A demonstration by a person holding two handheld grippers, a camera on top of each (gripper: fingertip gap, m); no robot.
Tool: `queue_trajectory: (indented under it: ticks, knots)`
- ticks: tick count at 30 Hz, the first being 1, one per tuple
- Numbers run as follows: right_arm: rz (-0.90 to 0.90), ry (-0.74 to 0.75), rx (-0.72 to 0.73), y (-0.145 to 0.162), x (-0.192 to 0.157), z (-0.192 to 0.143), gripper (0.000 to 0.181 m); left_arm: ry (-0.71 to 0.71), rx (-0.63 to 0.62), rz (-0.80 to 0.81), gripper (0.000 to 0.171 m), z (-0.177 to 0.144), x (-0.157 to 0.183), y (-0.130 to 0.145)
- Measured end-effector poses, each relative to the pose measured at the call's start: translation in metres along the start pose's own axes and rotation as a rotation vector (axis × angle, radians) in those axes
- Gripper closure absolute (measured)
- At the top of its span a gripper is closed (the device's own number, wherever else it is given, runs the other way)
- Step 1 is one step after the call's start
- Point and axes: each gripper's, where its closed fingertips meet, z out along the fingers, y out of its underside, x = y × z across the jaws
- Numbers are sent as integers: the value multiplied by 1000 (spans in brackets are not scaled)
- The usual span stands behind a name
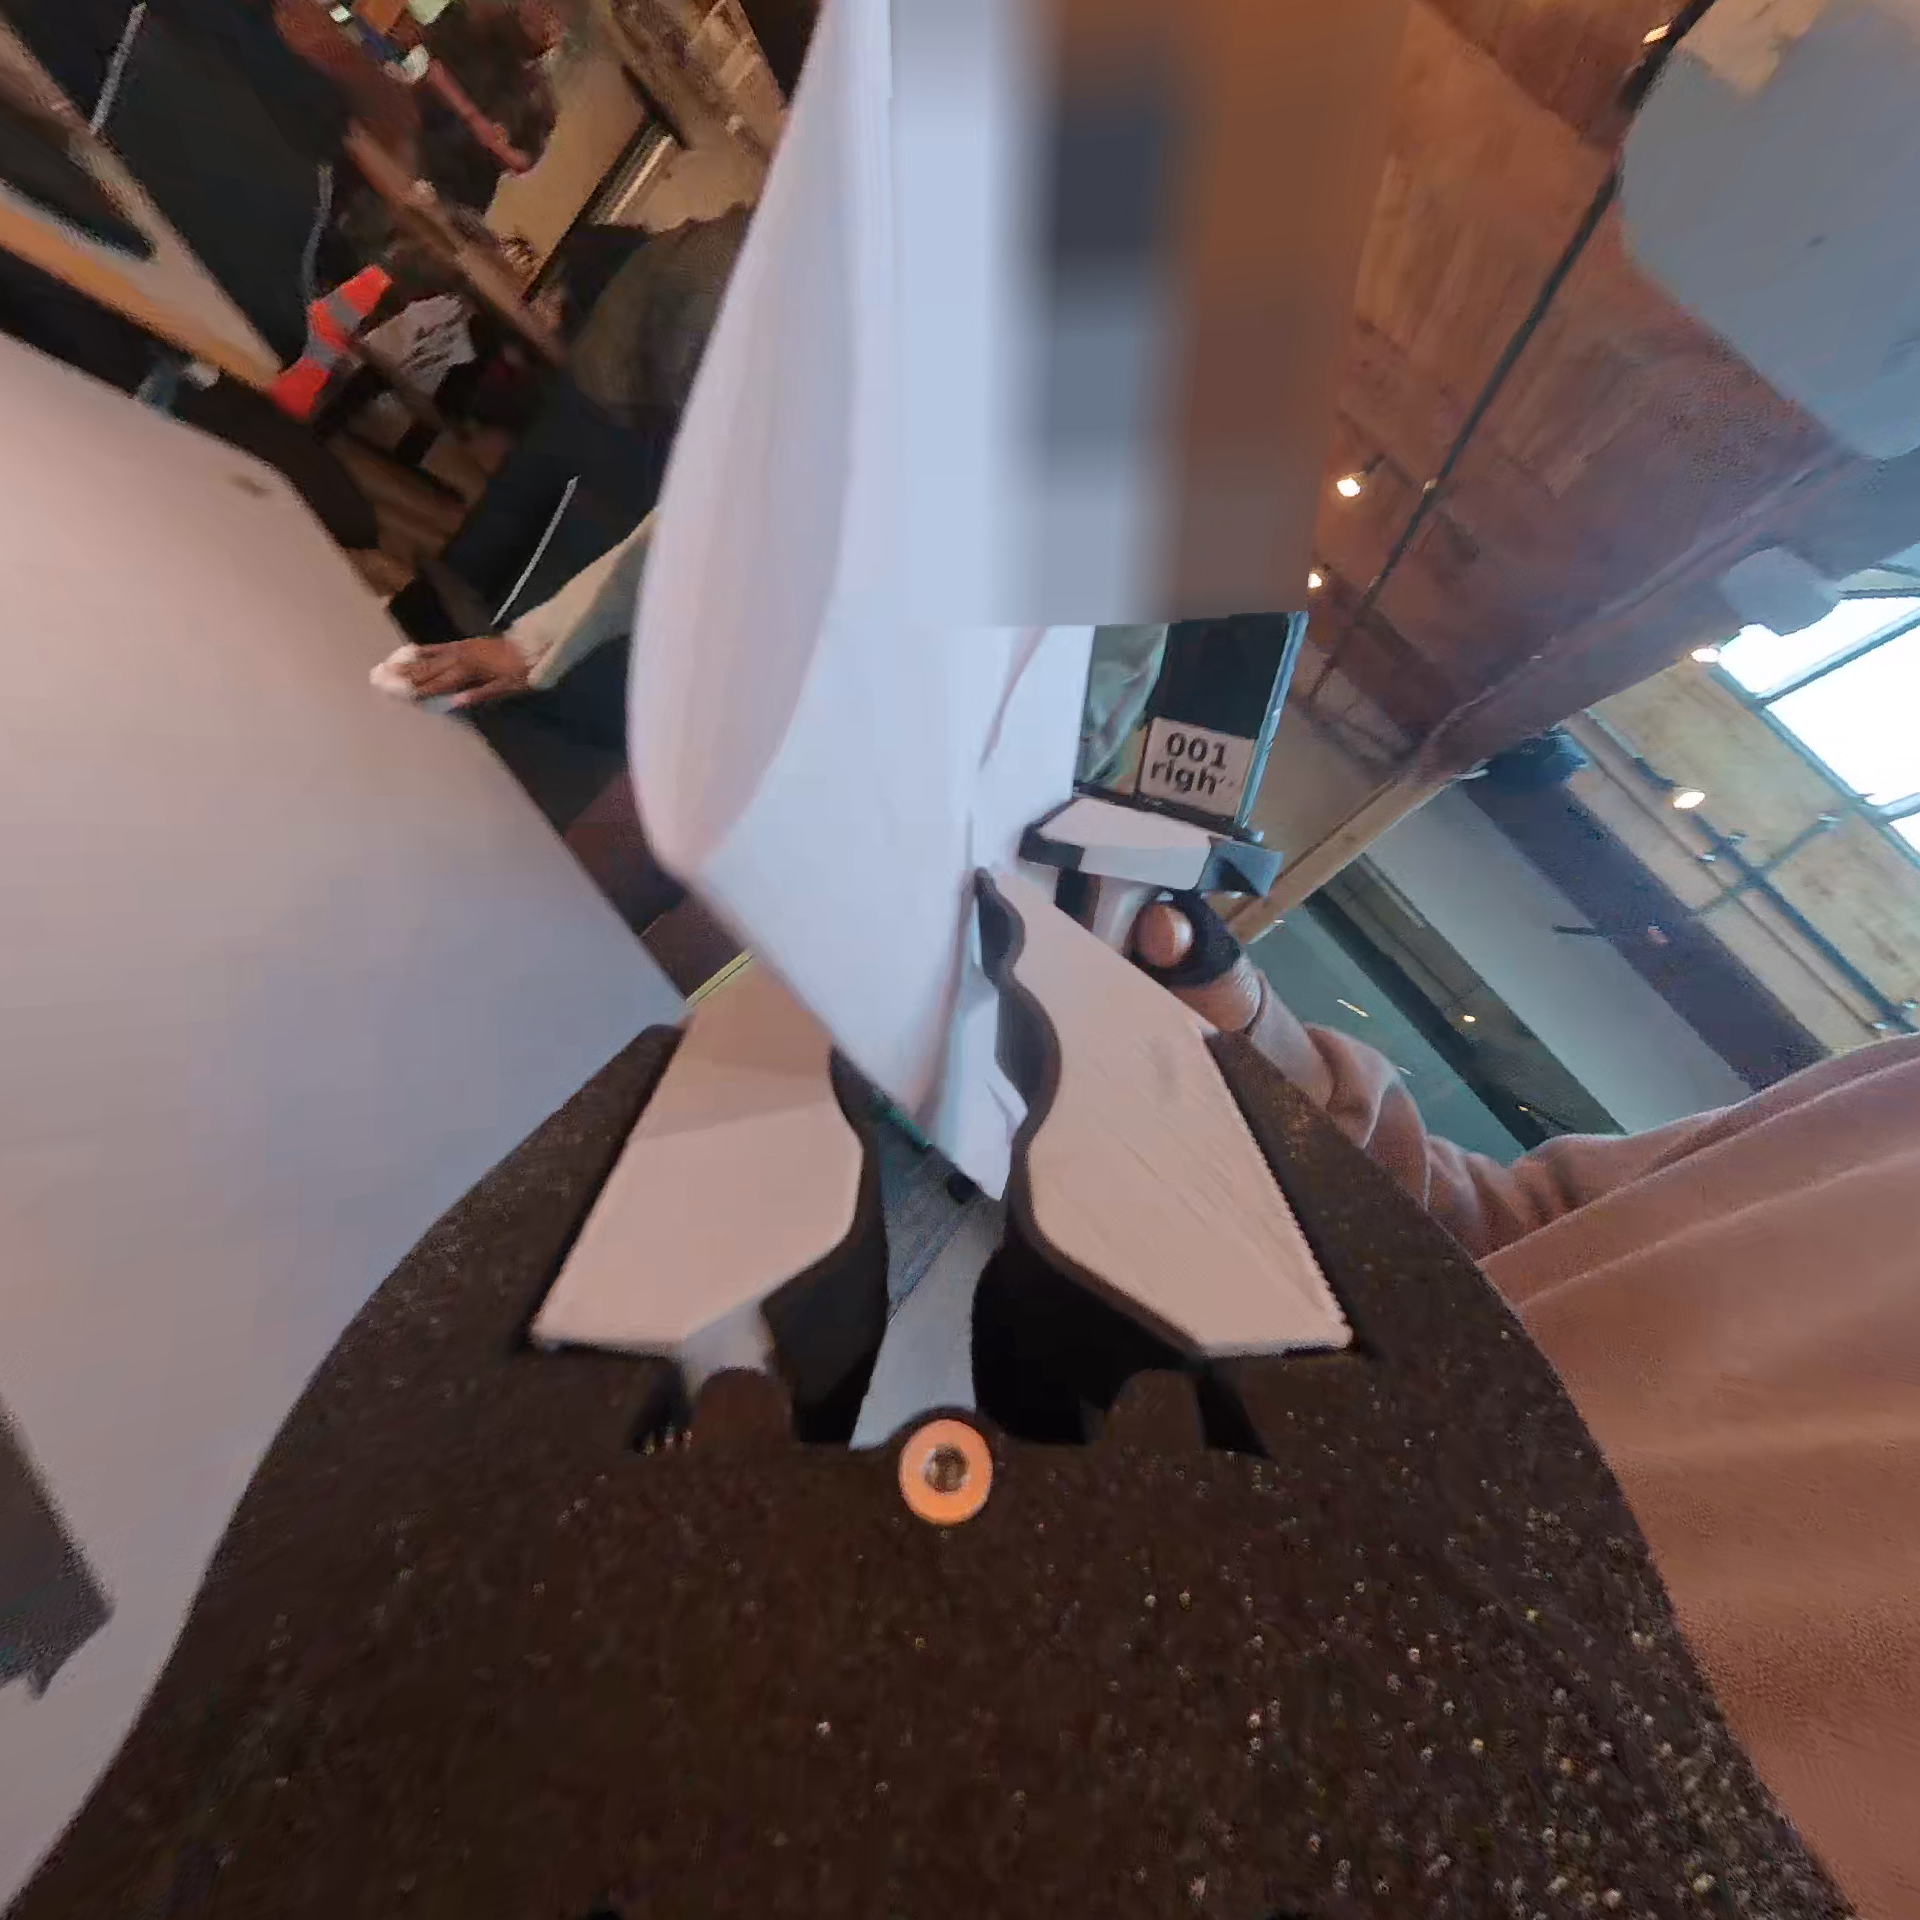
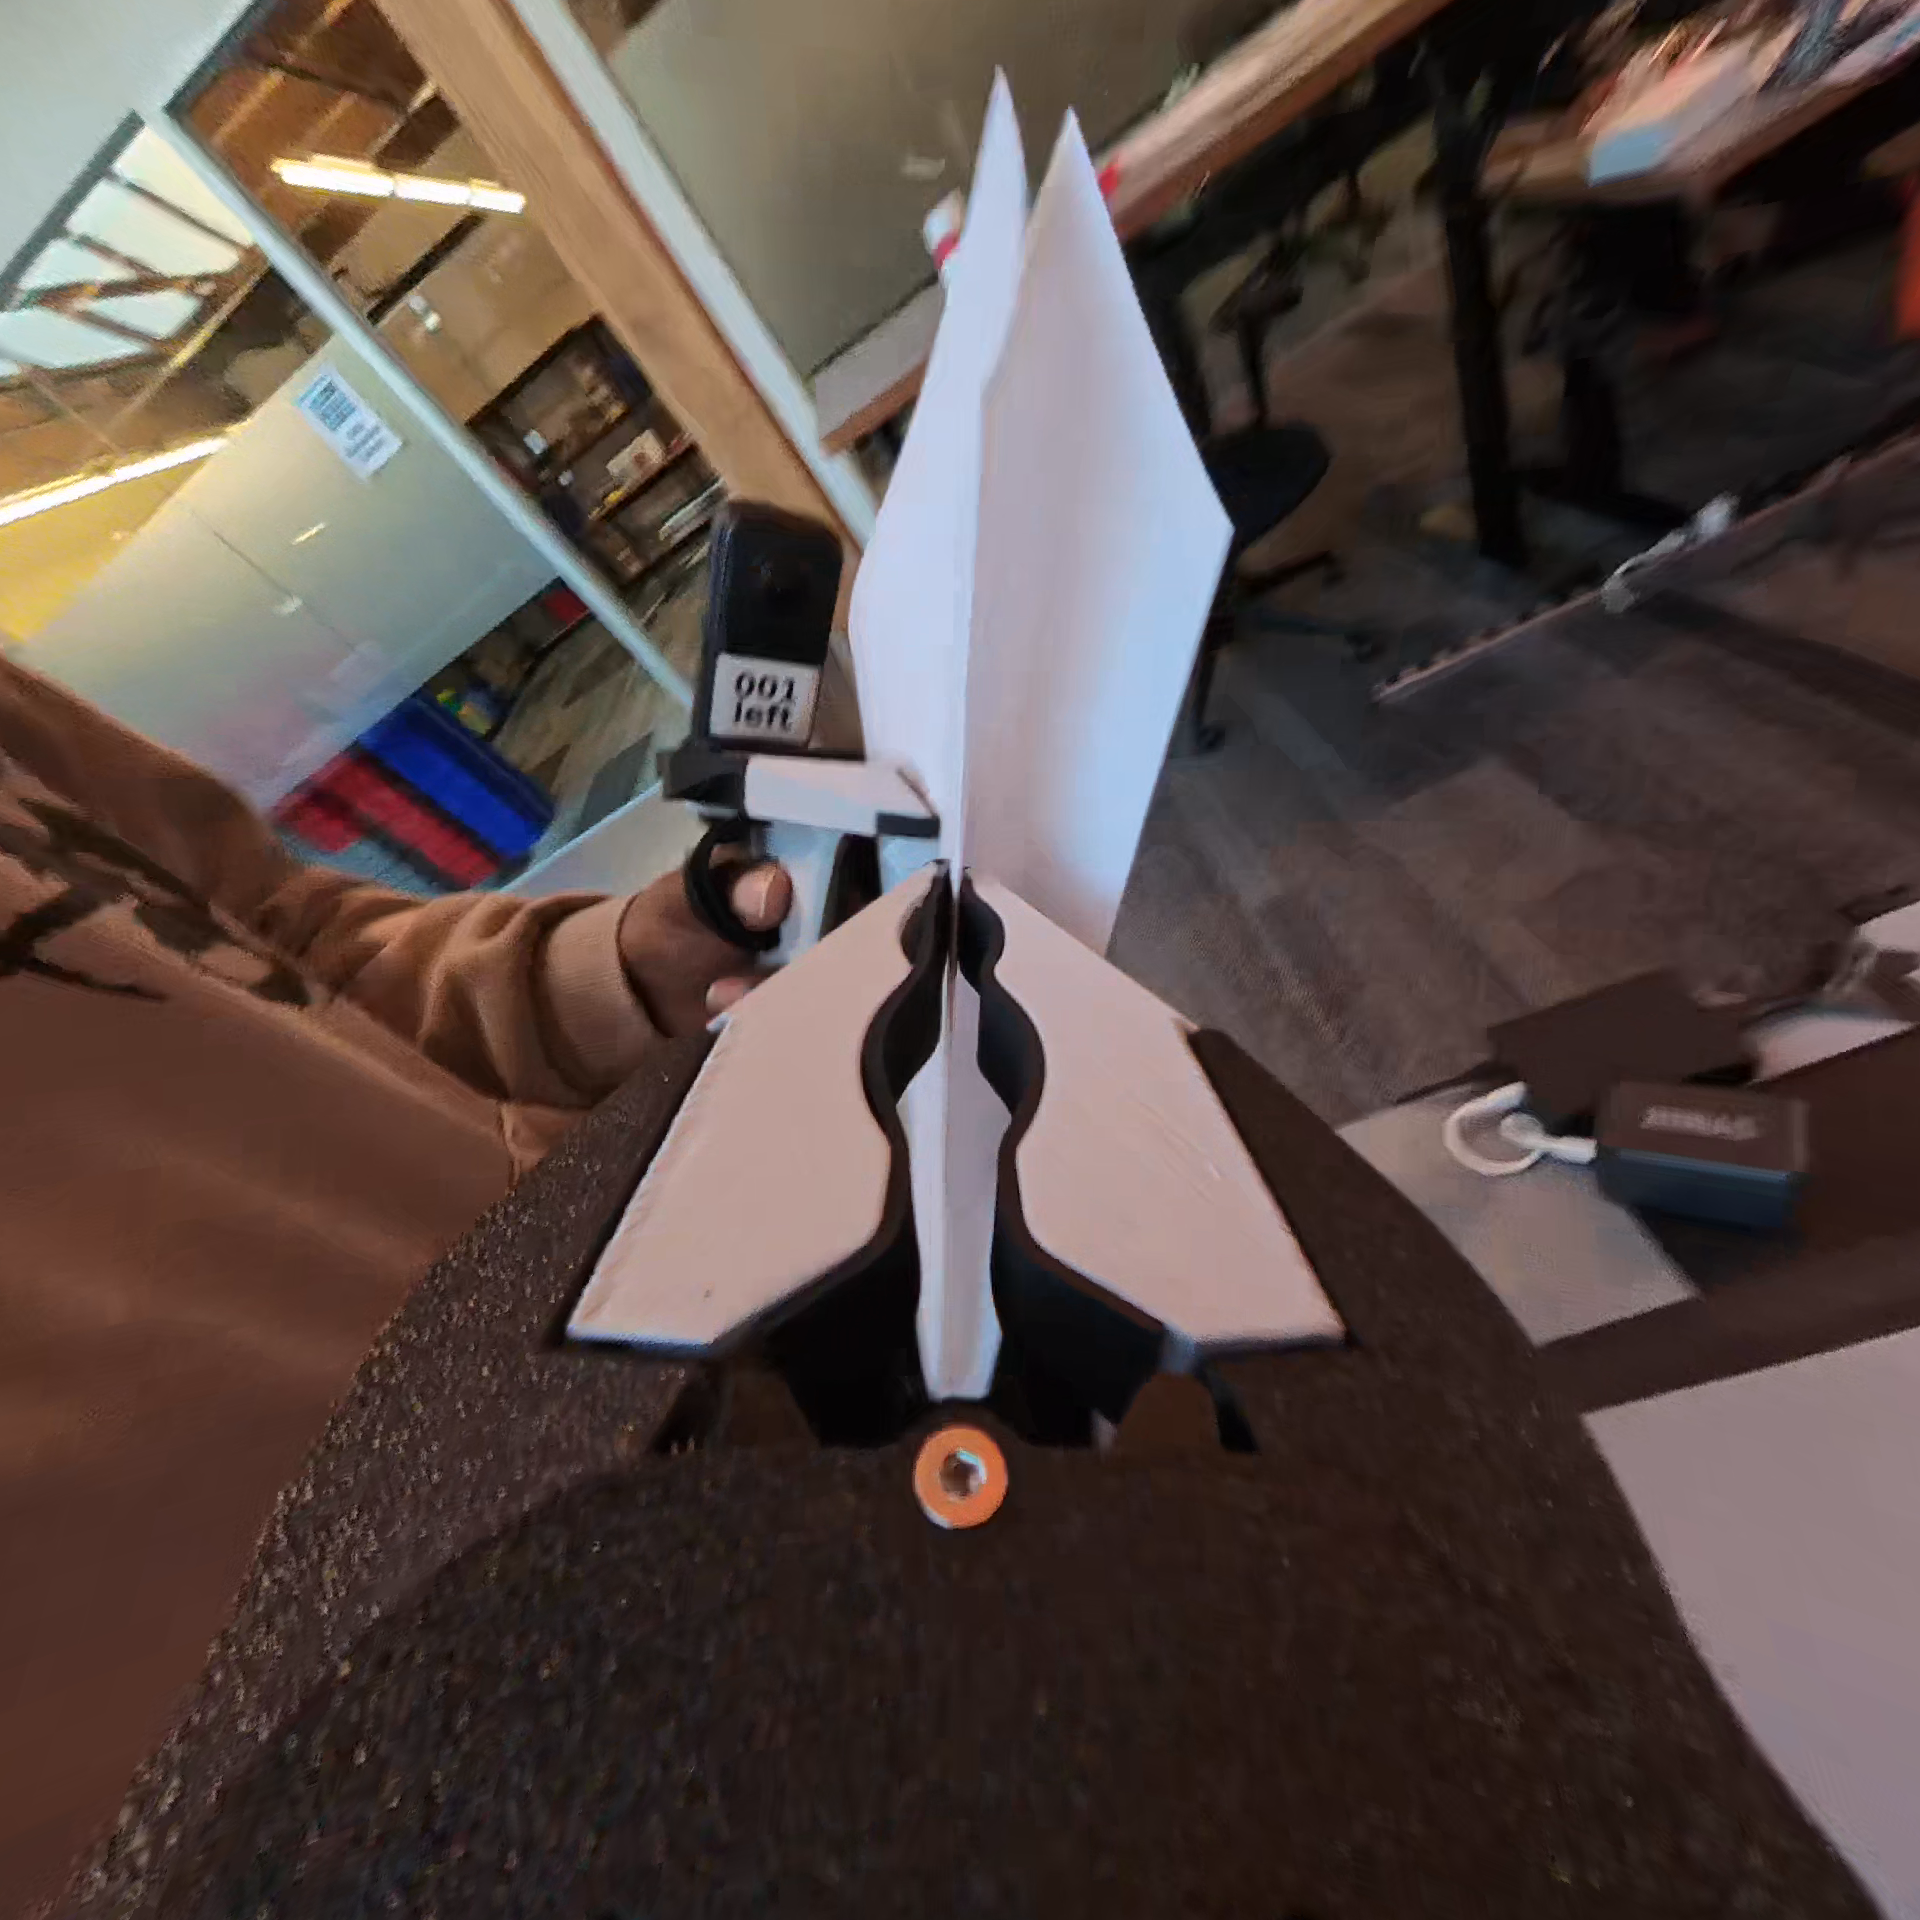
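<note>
A white sheet of paper (image 2: 1049, 540), folded along a vertical crease, stands upright in the air. My right gripper (image 2: 951, 883) is shut on its lower edge, and the sheet runs down between the two pads. It also shows in the left wrist view (image 1: 1049, 842), its tips against the paper (image 1: 831, 623). My left gripper (image 1: 914, 894) has its pads a little apart; the paper's lower corner hangs between them and covers the left fingertip. The right fingertip (image 1: 987, 894) lies beside the sheet. In the right wrist view the left gripper (image 2: 914, 821) sits right by the paper's left face.
A white table (image 1: 208, 831) lies to the left, with another person's hand (image 1: 447, 665) resting on it. A dark box with a white cable (image 2: 1704, 1143) lies on the table at right. Desks and an office chair (image 2: 1257, 488) stand behind. Blue and red crates (image 2: 447, 779) sit on the floor.
</note>
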Motion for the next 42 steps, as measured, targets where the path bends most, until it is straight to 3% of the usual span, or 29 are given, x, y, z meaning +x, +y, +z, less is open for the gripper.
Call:
queue_trajectory:
  ticks: [5, 8, 12, 15, 19, 21, 24, 26, 29, 33, 36, 42]
  knots:
    - [237, -191, -270, 96, 47, 18, 181, -194, -91, -72, 135, -58, -83, 42]
    - [300, -220, -457, 178, 86, 36, 181, -287, -218, -56, 136, -97, -133, 76]
    - [211, -196, -692, 292, 139, 65, 181, -342, -562, -1, 128, -122, -199, 133]
    - [-14, -172, -796, 340, 164, 81, 181, -300, -771, 96, 120, -111, -238, 161]
    - [-217, -103, -790, 351, 181, 100, 181, -168, -1009, 290, 116, -84, -271, 200]
    - [-287, -24, -737, 345, 191, 107, 181, -96, -1171, 295, 120, -87, -280, 226]
    - [-395, 113, -639, 332, 208, 111, 181, -84, -1279, 343, 139, -94, -294, 246]
    - [-505, 229, -590, 326, 222, 110, 181, -132, -1269, 435, 159, -92, -303, 245]
    - [-728, 372, -563, 322, 235, 110, 181, -219, -1219, 596, 171, -85, -314, 242]
    - [-895, 472, -592, 333, 246, 111, 181, -300, -1165, 753, 171, -83, -320, 249]
    - [-925, 509, -606, 338, 251, 109, 181, -347, -1123, 884, 171, -81, -319, 254]
    - [-948, 507, -619, 340, 249, 107, 181, -386, -1080, 933, 171, -81, -310, 268]
